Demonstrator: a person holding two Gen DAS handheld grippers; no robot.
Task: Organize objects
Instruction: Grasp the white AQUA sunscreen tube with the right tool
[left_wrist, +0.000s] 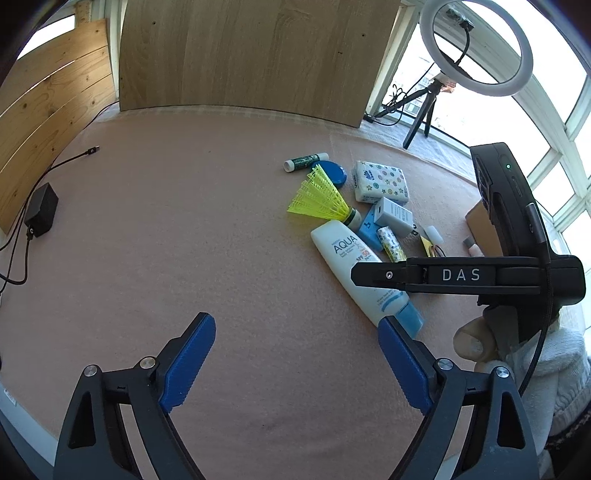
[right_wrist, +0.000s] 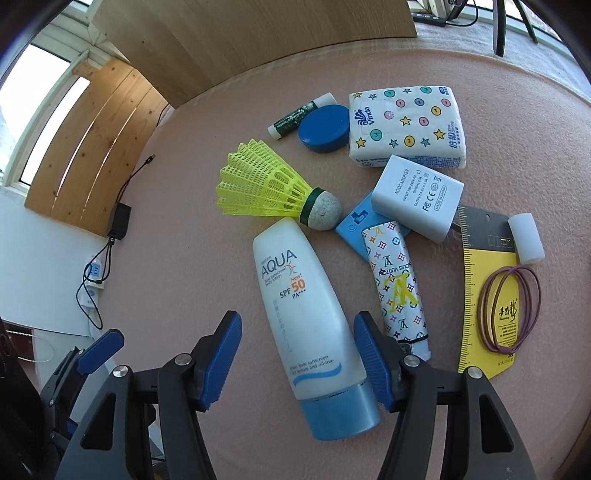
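Hair bands (right_wrist: 509, 310) in right view only — ring light (left_wrist: 476, 46), left only.

The left wrist view looks from farther back, down across the pink tabletop (left_wrist: 184, 221) toward a wooden board. The right wrist view sits close above the clutter. Both views share the sunscreen tube (left_wrist: 354, 273) (right_wrist: 306, 314) and yellow shuttlecock (left_wrist: 319, 195) (right_wrist: 266, 184).

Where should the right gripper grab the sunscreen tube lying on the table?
Grip the sunscreen tube across its lower body, just above the blue cap, coming down from above. It lies flat, and the open right gripper already straddles that part, clear of the shuttlecock.
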